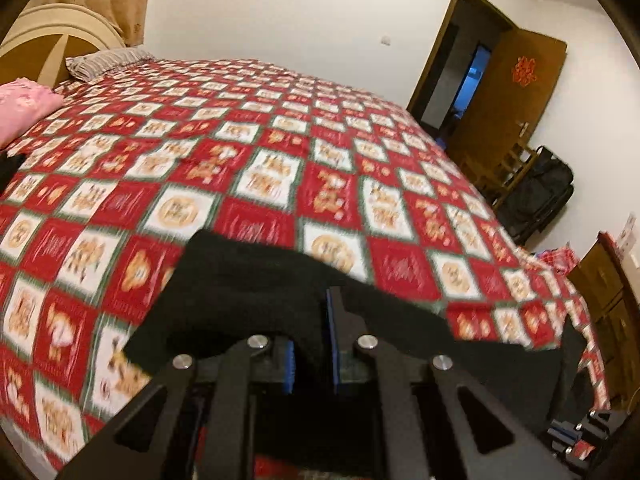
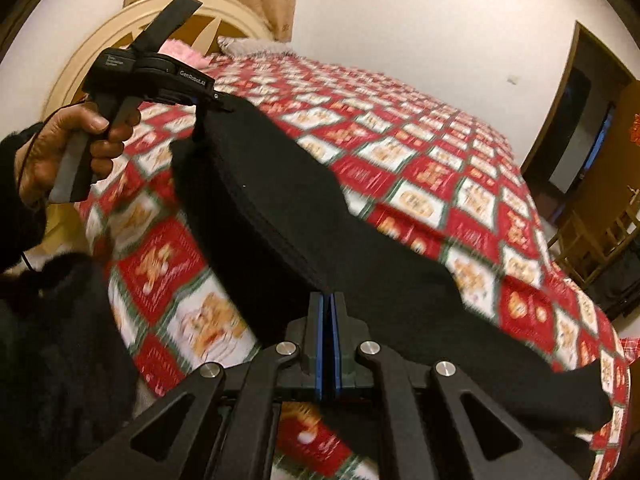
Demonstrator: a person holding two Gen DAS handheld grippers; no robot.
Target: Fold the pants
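Note:
The black pants (image 2: pixel 304 216) hang stretched in the air above the bed, held at two points. My left gripper (image 1: pixel 313 316) is shut on a bunch of the pants' fabric (image 1: pixel 248 280); it also shows in the right wrist view (image 2: pixel 212 106) at the upper left, in a hand. My right gripper (image 2: pixel 330 308) is shut on the pants' near edge, blue pads pressed together. The right gripper also shows in the left wrist view at the lower right (image 1: pixel 576 436), partly hidden.
The bed carries a red and white checkered cover (image 1: pixel 280 152). A pink folded cloth (image 1: pixel 24 108) and a striped pillow (image 1: pixel 104 62) lie by the headboard (image 1: pixel 48 40). An open brown door (image 1: pixel 508 92), wooden chair and black bag (image 1: pixel 540 196) stand on the right.

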